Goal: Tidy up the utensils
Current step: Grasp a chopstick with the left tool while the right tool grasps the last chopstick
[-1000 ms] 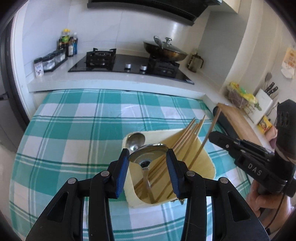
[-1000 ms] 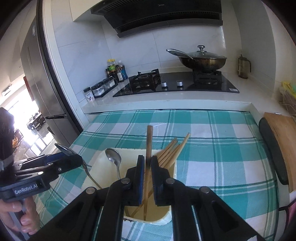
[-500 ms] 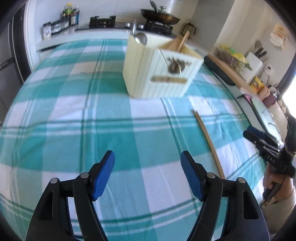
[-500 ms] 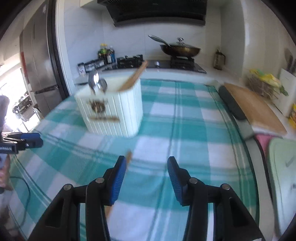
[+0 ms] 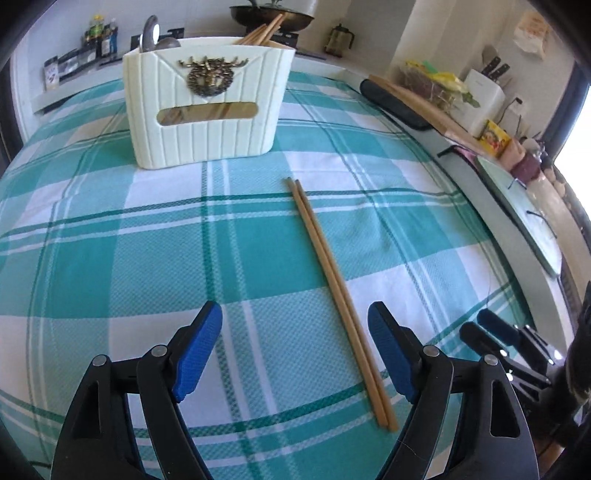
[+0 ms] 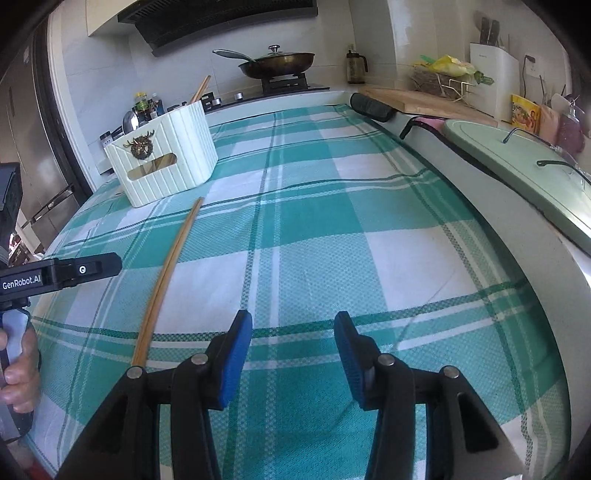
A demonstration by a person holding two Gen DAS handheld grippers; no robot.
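A cream ribbed utensil holder (image 5: 207, 107) stands on the teal checked cloth (image 5: 110, 258) and holds spoons (image 5: 149, 33) and chopsticks (image 5: 264, 31). It also shows in the right wrist view (image 6: 166, 168). A pair of wooden chopsticks (image 5: 332, 284) lies on the cloth in front of the holder, seen in the right wrist view too (image 6: 166, 273). My left gripper (image 5: 295, 350) is open and empty, low over the cloth, just left of the pair's near end. My right gripper (image 6: 293, 350) is open and empty, to the right of the pair.
A stove with a lidded wok (image 6: 277, 64) and spice jars (image 6: 147, 103) are at the back. A wooden cutting board (image 6: 424, 101), a wire basket (image 6: 443, 79), a knife block (image 6: 493, 85) and a pale green board (image 6: 517, 166) line the right counter.
Both grippers left the holder, opened and dropped low over the near cloth. In the last half second they moved closer to the lying chopstick pair.
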